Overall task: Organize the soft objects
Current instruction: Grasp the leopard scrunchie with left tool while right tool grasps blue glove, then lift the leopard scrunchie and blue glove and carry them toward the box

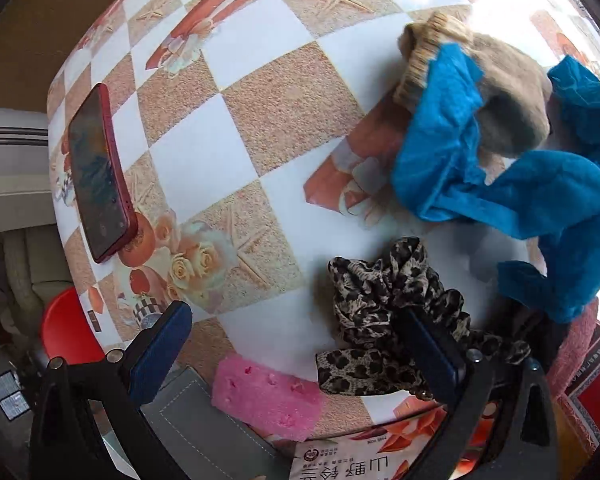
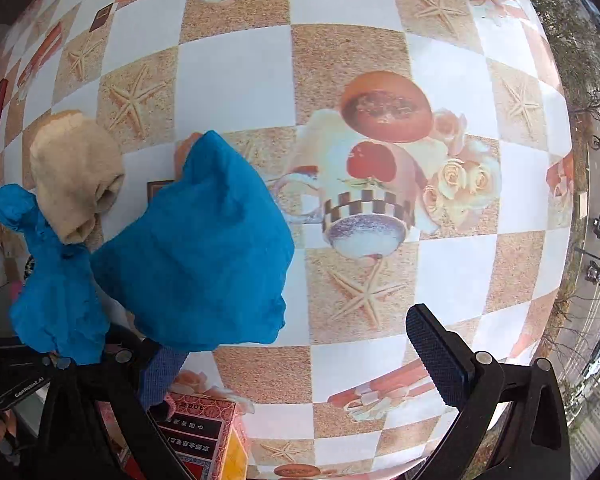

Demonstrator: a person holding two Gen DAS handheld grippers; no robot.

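**Scrunchie first in line on the checked counter**

Scrunchie (image 1: 384,320), leopard-print and limp, lies by the left hand-held gripper (image 1: 300,344), jaws wide. It looks light; pinch a bunched fold. Beyond, blue cloth (image 1: 540,208) drapes over a tan sock (image 1: 508,112). The right hand-held gripper (image 2: 300,344) also gapes, empty.

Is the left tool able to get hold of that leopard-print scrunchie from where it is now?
Probably yes. The left tool is open, and the leopard-print scrunchie lies right at one of its fingers, with nothing on top of it. The blue cloth lies beyond, not in the way.
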